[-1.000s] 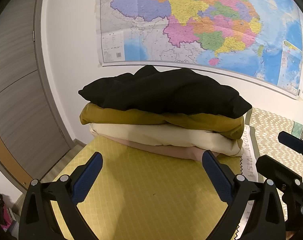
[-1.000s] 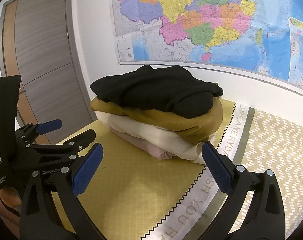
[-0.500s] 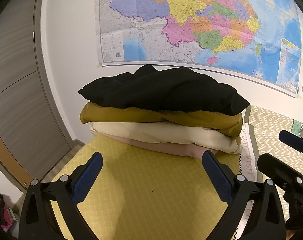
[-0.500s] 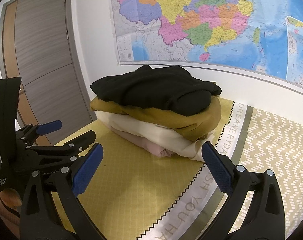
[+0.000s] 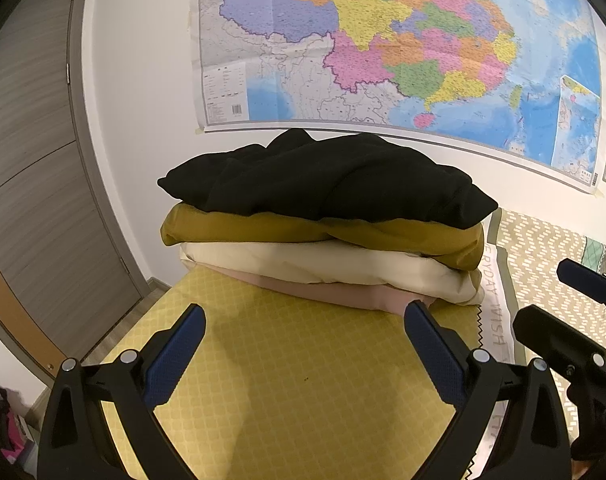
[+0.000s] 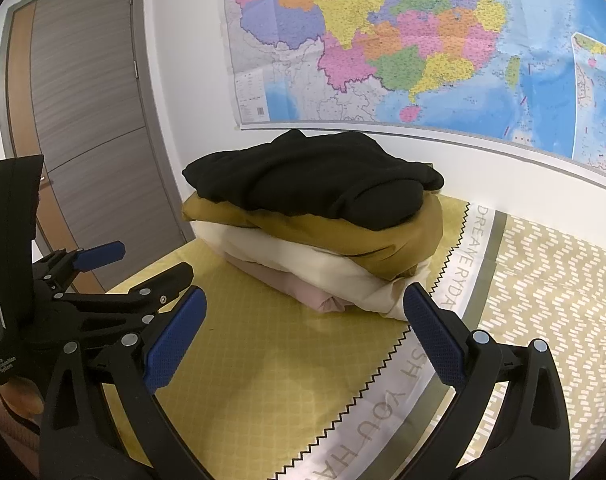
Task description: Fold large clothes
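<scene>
we see a door [image 5: 43, 184] at left, our left gripper [image 5: 305, 344] with jaws wide and empty, then the stack [image 5: 327, 224] of folded clothes on the yellow cloth [image 5: 303, 392], our right gripper [image 6: 303, 322] likewise wide, map [image 6: 423, 40] behind.

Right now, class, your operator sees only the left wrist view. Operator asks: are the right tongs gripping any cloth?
Observer: No. The right tongs are open with nothing between them, above the yellow cloth.
Operator: How does the stack's right end look?
Observer: The black garment ends in a rounded fold resting on the mustard garment.
Operator: And the bottom layer?
Observer: The pink garment shows its folded end beneath the cream garment.
</scene>
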The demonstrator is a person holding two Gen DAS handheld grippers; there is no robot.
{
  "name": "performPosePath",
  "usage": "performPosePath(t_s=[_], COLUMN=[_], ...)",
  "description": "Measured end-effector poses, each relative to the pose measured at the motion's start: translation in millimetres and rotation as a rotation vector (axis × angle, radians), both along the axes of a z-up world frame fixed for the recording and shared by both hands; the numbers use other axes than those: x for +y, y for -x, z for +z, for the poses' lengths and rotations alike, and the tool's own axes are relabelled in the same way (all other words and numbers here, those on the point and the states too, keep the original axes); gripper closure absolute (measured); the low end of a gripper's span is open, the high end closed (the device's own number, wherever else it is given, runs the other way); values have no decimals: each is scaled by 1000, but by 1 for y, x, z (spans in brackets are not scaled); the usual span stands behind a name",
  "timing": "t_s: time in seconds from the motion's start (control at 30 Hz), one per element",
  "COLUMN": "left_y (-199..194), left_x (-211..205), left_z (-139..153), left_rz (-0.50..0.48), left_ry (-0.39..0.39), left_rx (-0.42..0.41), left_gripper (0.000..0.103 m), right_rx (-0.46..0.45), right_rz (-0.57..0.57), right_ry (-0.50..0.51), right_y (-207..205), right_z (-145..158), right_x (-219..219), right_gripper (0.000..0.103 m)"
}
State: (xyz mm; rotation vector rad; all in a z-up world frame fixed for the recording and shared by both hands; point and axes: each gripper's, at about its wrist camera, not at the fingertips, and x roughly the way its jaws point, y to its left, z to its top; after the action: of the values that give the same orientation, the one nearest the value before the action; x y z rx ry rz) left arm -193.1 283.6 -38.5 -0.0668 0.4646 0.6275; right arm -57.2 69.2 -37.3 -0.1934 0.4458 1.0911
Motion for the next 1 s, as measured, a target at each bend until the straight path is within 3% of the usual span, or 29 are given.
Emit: performPosePath(t_s=[1.0], left_y=[1], left_x=[-2], left_z=[-1], left_rz=[0], left_ry=[3], left_rx=[-6], left_gripper=[7], right_rx=[-1], right_rz=[-9], right_ry=[-2], right_y=[5], right_z=[0], right_x=[0], right_gripper=[6])
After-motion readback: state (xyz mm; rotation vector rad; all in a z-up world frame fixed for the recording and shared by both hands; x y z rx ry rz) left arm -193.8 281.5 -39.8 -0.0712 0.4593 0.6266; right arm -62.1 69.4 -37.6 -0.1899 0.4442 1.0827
